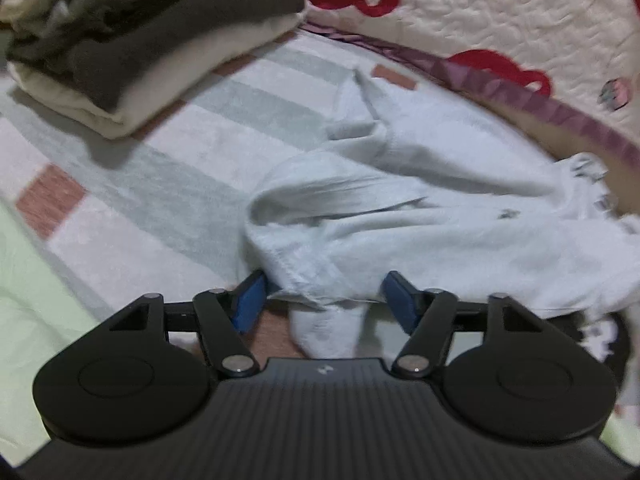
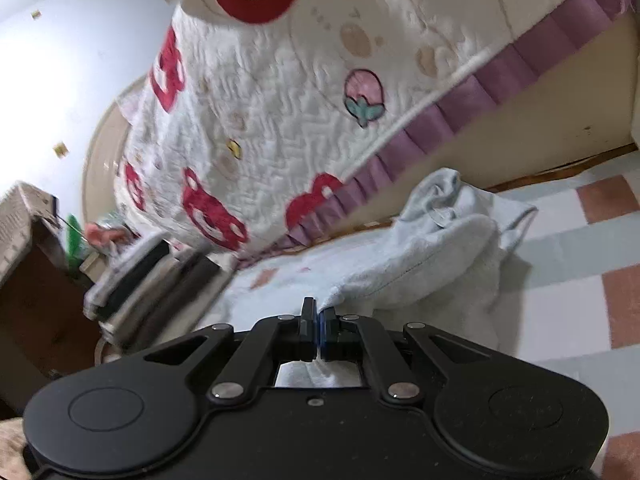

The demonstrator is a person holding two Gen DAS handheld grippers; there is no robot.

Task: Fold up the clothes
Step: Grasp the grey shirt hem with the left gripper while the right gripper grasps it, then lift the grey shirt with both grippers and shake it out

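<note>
Pale blue garment (image 1: 420,216) lies crumpled on a striped, checked blanket (image 1: 168,160) spread on the floor, just beside a bed draped in a quilt with red bears (image 2: 280,92). It is bunched and ridged, not flat, so it does not yet read as folded.

Right gripper (image 2: 319,320): fingers closed on a corner of the garment, cloth pinched between the pads and showing white behind them. The hold looks meant to carry that corner or pull the fabric taut.

Left gripper (image 1: 324,300): fingers spread wide, straddling a hem edge that droops between them; nothing is clamped. It seems placed to take a second hold, though that is a guess.

Folded stack (image 1: 132,60) of dark and cream clothes sits well apart on the same blanket, probably where finished pieces go.

Motion blur softens both views.
</note>
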